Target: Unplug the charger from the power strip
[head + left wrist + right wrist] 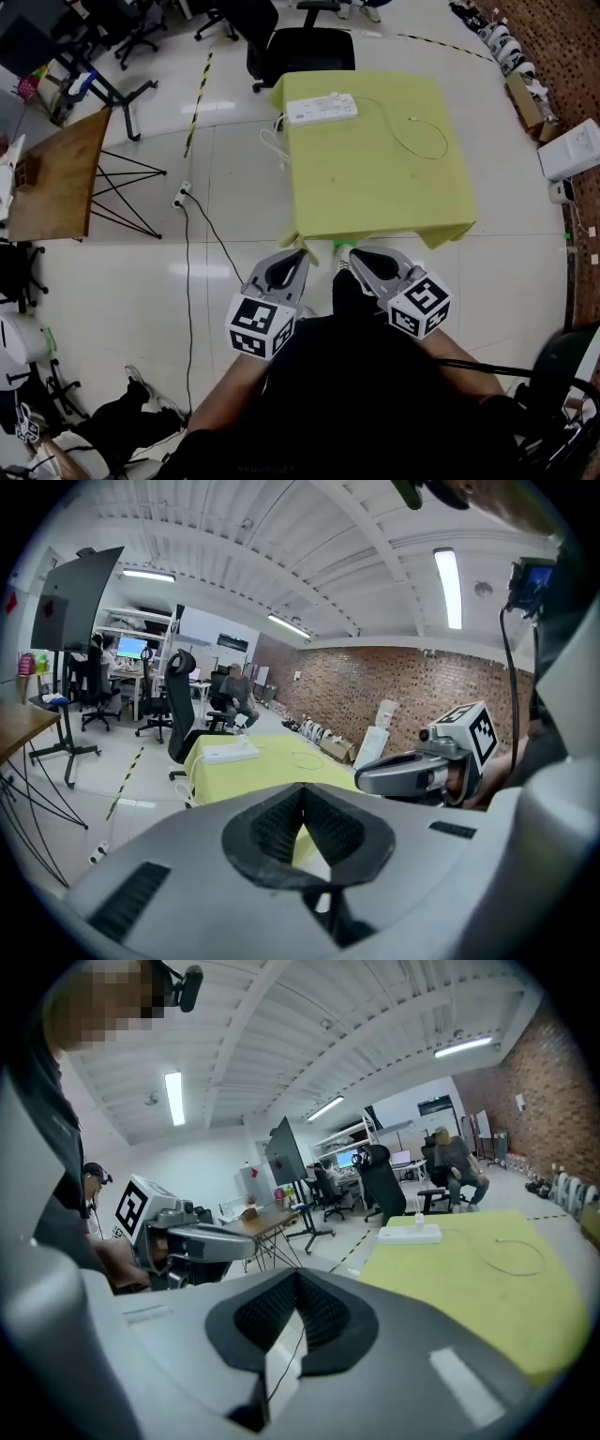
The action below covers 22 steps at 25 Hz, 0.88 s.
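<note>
Both forearms reach forward from the person's body, side by side. Each hand holds its tool tilted a little downward toward the yellow-green table. The left gripper and the right gripper sit just short of the table's near edge. Their tips are close together but not touching each other, and the marker cubes face up toward the head view.

In the left gripper view the ribbed pads meet at the tip, with only a narrow wedge of gap behind them and nothing between them. In the right gripper view the jaws are likewise closed tip to tip on nothing.

The white power strip lies at the table's far left corner, well apart from both grippers. The small white charger stands upright, plugged into its top. A thin white cable loops across the table's far right part.
</note>
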Each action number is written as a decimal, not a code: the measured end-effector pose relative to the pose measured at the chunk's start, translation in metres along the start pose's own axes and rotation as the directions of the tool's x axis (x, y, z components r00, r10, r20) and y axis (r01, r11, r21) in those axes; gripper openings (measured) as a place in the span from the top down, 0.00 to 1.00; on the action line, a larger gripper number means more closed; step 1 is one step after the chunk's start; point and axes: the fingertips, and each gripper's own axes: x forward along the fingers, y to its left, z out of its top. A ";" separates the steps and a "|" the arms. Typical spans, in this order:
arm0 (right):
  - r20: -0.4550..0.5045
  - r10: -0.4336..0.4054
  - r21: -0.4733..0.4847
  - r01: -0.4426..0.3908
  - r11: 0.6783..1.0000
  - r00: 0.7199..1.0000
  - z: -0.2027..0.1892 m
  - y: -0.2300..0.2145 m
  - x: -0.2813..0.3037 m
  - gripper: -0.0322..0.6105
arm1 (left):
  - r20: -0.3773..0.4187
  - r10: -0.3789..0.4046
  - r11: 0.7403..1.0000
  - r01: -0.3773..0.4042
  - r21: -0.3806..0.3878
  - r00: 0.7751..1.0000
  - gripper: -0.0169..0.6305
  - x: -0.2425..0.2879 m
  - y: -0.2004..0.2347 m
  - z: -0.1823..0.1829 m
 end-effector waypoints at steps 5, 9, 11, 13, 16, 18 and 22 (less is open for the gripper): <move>0.014 0.068 0.011 -0.068 0.998 0.998 0.026 -0.034 0.037 0.95 | -0.014 0.079 0.997 -0.078 0.006 0.997 0.96 0.018 0.034 0.022; 0.014 0.139 0.000 -0.139 0.990 0.990 0.048 -0.061 0.065 0.95 | -0.038 0.122 0.993 -0.121 0.009 0.992 0.96 0.048 0.054 0.036; 0.003 0.161 0.007 -0.161 0.987 0.987 0.056 -0.079 0.071 0.95 | -0.046 0.140 0.990 -0.140 -0.004 0.989 0.96 0.067 0.059 0.045; 0.002 0.166 0.016 -0.166 0.986 0.986 0.064 -0.100 0.073 0.95 | -0.058 0.151 0.989 -0.151 -0.005 0.987 0.96 0.088 0.062 0.054; 0.019 0.168 0.031 -0.168 0.985 0.986 0.073 -0.131 0.077 0.95 | -0.081 0.174 0.985 -0.172 0.023 0.981 0.96 0.112 0.069 0.063; 0.033 0.164 0.042 -0.166 0.985 0.986 0.077 -0.151 0.080 0.95 | -0.088 0.194 0.981 -0.193 0.030 0.977 0.96 0.124 0.074 0.068; 0.041 0.138 0.081 -0.141 0.987 0.990 0.079 -0.181 0.085 0.95 | -0.112 0.201 0.980 -0.200 0.025 0.973 0.96 0.142 0.081 0.075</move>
